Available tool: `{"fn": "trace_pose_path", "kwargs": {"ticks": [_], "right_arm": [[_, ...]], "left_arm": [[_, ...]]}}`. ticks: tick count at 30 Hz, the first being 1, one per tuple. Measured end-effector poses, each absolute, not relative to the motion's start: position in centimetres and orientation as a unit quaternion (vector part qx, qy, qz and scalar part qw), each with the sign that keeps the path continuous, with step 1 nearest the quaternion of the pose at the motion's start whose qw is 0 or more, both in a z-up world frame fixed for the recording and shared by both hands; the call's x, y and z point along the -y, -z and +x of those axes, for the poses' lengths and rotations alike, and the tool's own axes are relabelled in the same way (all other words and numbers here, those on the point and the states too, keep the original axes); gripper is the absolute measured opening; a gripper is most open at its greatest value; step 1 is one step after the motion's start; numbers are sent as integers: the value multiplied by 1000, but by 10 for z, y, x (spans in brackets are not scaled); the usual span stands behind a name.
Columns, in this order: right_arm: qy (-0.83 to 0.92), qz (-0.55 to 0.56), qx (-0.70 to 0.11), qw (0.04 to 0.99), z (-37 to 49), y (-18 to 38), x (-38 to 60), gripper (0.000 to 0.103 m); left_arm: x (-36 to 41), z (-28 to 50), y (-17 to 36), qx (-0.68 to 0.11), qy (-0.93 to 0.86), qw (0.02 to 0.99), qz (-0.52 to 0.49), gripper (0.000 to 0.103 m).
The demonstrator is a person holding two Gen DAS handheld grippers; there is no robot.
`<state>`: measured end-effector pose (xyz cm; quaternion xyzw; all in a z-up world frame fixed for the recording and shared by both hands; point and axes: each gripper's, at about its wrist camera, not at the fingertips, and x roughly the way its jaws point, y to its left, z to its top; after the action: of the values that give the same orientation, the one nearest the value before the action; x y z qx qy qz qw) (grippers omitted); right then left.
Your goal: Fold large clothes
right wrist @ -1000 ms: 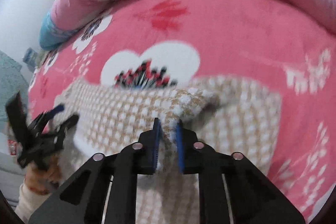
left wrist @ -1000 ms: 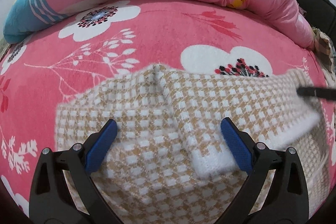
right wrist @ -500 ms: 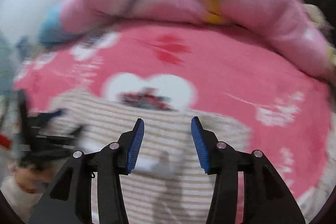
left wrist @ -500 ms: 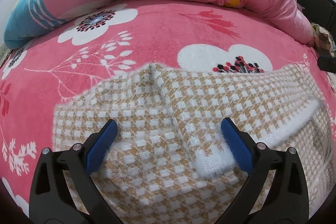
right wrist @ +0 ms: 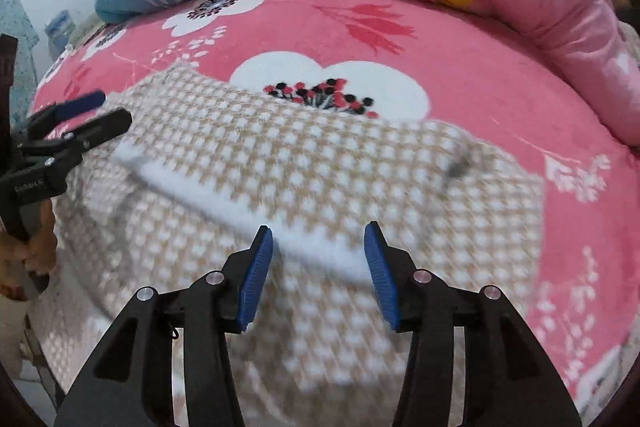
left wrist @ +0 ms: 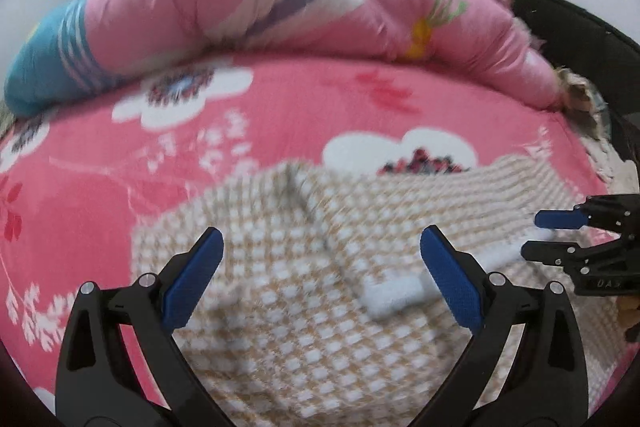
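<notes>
Only right view shows hand, left tool.

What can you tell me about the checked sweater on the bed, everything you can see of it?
The sweater is a fuzzy knit in a tan and white check with white ribbed edging. It lies flat on the pink flowered blanket, with a sleeve folded across its body and ending in a white cuff. Both grippers, left and right, hang open above it; neither grips it.
</notes>
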<state>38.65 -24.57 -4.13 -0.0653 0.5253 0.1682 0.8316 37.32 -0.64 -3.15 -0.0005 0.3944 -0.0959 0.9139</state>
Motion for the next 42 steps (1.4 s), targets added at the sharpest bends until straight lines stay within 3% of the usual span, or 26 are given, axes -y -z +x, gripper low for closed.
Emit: {"fn": "trace_pose_path", "kwargs": {"ticks": [5, 9, 12, 16, 22, 30, 36, 38, 40, 42], "right_arm": [[-162, -46, -485, 858, 398, 15, 236, 46], [-136, -84, -526, 835, 410, 66, 220, 48], [-130, -84, -510, 846, 386, 58, 229, 50], [-134, -65, -521, 841, 345, 33, 241, 61], [-192, -39, -461, 866, 256, -9, 246, 82], [-268, -6, -446, 854, 176, 19, 216, 84], [-257, -18, -467, 846, 164, 59, 208, 84], [-256, -23, -461, 850, 161, 59, 206, 84], [-256, -20, -464, 848, 160, 59, 207, 84], [-257, -16, -465, 847, 162, 60, 208, 84]], "left_arm": [[45, 393, 53, -458, 50, 884, 81, 96], [36, 388, 69, -472, 46, 878, 66, 96], [23, 367, 59, -469, 39, 878, 87, 96], [-8, 331, 37, -451, 24, 890, 65, 96], [-48, 244, 11, -412, 32, 911, -10, 96], [-59, 128, 27, -372, 59, 923, -74, 96], [-61, 100, 50, -373, 71, 918, -112, 95], [-66, 101, 53, -374, 67, 916, -126, 91], [-73, 106, 54, -375, 65, 913, -143, 77], [-80, 114, 57, -377, 65, 910, -158, 69]]}}
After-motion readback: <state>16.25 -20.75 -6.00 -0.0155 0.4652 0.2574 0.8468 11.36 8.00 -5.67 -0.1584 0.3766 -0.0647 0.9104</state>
